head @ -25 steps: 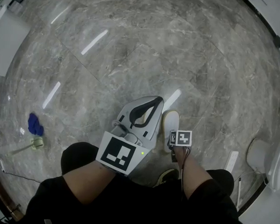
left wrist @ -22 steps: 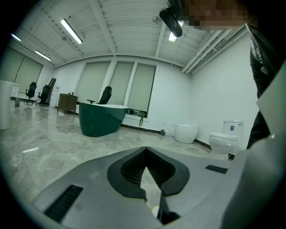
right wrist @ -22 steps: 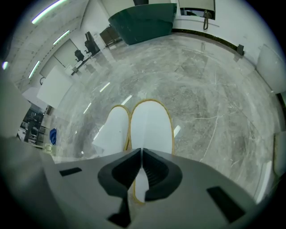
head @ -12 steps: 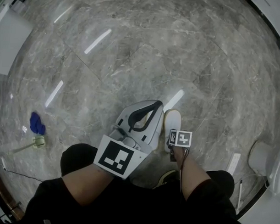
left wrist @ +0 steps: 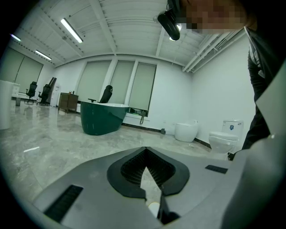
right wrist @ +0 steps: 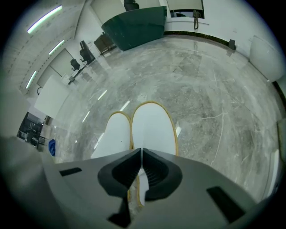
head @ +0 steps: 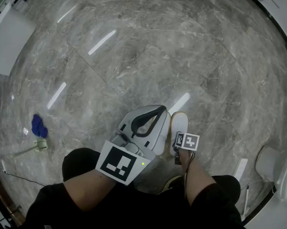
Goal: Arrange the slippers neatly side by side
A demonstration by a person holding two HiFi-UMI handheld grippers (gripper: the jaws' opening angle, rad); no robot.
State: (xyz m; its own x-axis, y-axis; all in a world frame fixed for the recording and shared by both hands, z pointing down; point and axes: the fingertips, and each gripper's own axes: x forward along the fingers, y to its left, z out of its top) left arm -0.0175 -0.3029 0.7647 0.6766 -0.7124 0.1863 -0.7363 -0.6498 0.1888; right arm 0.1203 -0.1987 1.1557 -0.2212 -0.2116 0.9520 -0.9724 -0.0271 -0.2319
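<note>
Two white slippers with tan trim lie side by side on the grey marble floor: the right slipper (right wrist: 154,127) and the left slipper (right wrist: 114,134). My right gripper (right wrist: 140,152) is shut on the near edge of the right slipper, and white material shows between its pads. In the head view one slipper (head: 178,123) shows just ahead of the right gripper (head: 181,147); the other is hidden under the left gripper (head: 155,109). My left gripper (left wrist: 145,156) hangs above the floor, level, its tips together with nothing between them.
A blue cloth (head: 38,126) and a small green item (head: 38,144) lie on the floor at the left. A white toilet (head: 273,163) and a power strip (head: 239,166) are at the right. A green bathtub (left wrist: 100,117) stands further off. My knees fill the bottom of the head view.
The left gripper has drifted slightly right and nearer to me. The right gripper and the slipper in front of it have barely moved.
</note>
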